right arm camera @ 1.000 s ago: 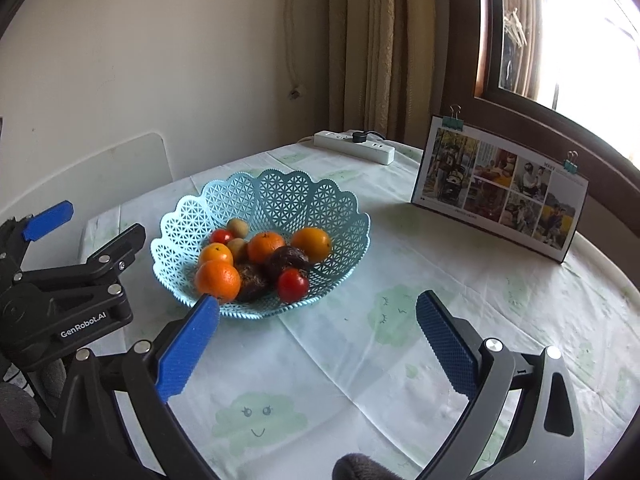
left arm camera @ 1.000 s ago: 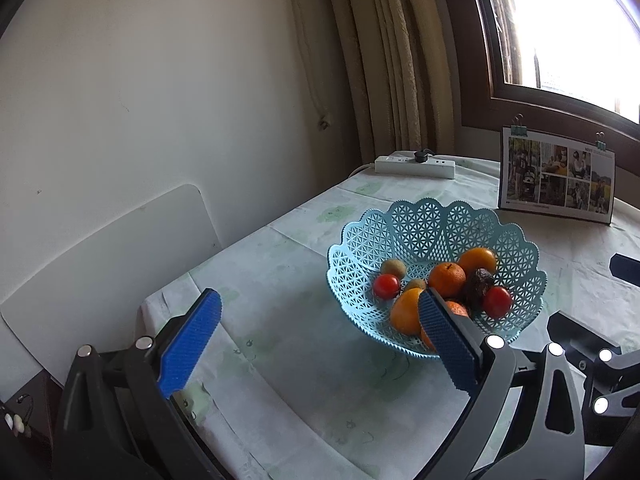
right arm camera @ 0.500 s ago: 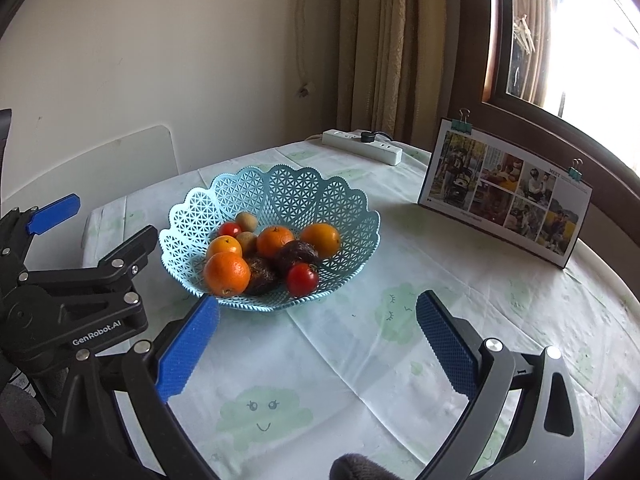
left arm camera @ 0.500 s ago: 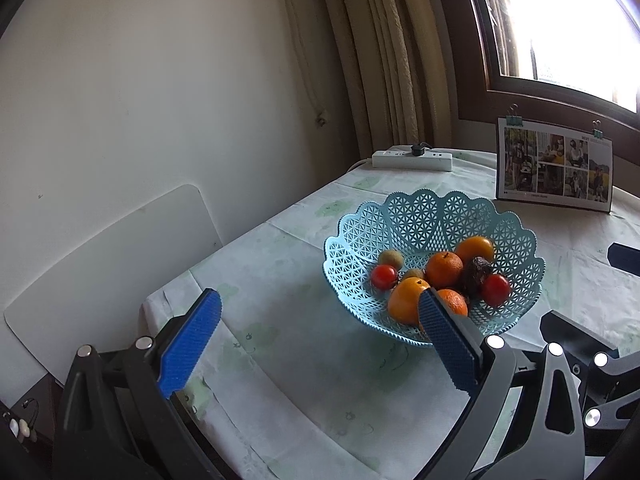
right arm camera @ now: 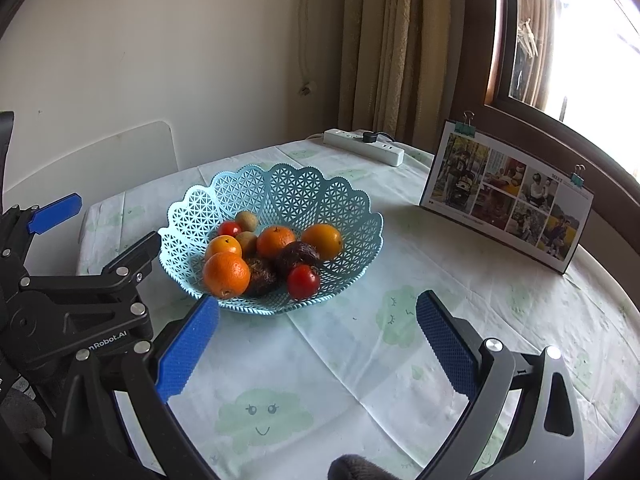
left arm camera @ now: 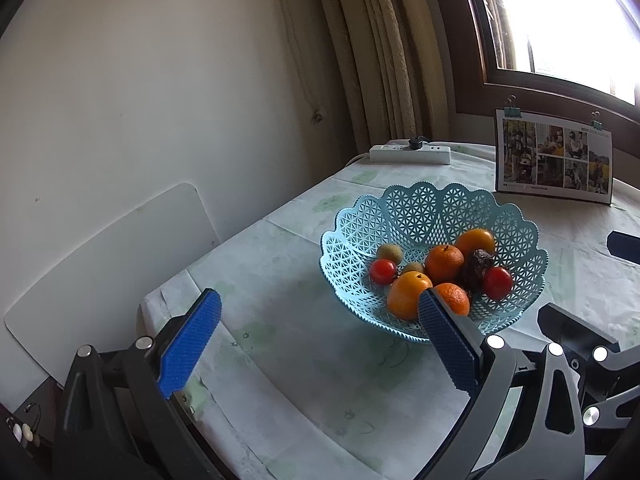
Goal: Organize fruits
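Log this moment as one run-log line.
left gripper: open, empty | right gripper: open, empty | fruit: all in basket | tablecloth: no loose fruit seen | phase: approach, nothing grasped

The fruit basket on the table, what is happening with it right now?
A person holds a gripper in each hand, and both are open and empty. The left gripper and the right gripper hang above the tablecloth, short of the blue basket. All the fruit lies in the basket: oranges, tomatoes, small brownish fruits and two dark ones. Nothing has been picked up yet. A photo card and a power strip stand behind the basket.
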`<state>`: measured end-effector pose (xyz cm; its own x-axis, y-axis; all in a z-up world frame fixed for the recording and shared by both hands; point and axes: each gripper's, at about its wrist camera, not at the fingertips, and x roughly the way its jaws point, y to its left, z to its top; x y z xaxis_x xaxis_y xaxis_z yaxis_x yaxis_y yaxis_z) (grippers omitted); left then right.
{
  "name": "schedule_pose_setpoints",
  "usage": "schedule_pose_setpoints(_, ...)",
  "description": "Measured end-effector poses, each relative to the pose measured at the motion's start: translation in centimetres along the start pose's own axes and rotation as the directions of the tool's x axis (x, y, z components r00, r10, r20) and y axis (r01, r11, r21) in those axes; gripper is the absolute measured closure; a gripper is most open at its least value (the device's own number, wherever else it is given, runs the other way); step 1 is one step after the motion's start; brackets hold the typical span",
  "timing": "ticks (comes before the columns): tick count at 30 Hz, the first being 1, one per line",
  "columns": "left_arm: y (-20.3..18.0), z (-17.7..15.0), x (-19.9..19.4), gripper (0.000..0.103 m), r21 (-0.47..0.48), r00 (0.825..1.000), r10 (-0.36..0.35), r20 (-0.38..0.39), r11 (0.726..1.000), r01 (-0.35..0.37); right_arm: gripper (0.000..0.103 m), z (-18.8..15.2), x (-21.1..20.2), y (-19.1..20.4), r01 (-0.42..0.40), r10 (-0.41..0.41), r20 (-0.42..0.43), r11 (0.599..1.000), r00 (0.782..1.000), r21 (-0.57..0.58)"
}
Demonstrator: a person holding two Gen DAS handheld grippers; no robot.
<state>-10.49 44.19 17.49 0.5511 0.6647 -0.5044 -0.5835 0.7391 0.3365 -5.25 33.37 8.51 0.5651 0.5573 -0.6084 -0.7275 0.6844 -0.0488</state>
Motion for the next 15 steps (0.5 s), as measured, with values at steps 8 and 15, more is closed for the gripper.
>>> schedule_pose_setpoints(8, -0.04, -0.17, 0.23, 0.003, 0.005, 1.000, 0.002, -0.007, 1.000, -0.002, 0.005, 0.00, 0.15, 0.03, 0.002, -0.002, -0.002, 1.000, 1.000, -0.003)
schedule_pose_setpoints(15, -0.36, -0.29, 0.39, 0.003, 0.015, 1.000, 0.006, -0.013, 1.000, -0.006, 0.005, -0.13, 0.29, -0.15, 0.009, -0.009, 0.002, 1.000, 1.000, -0.006)
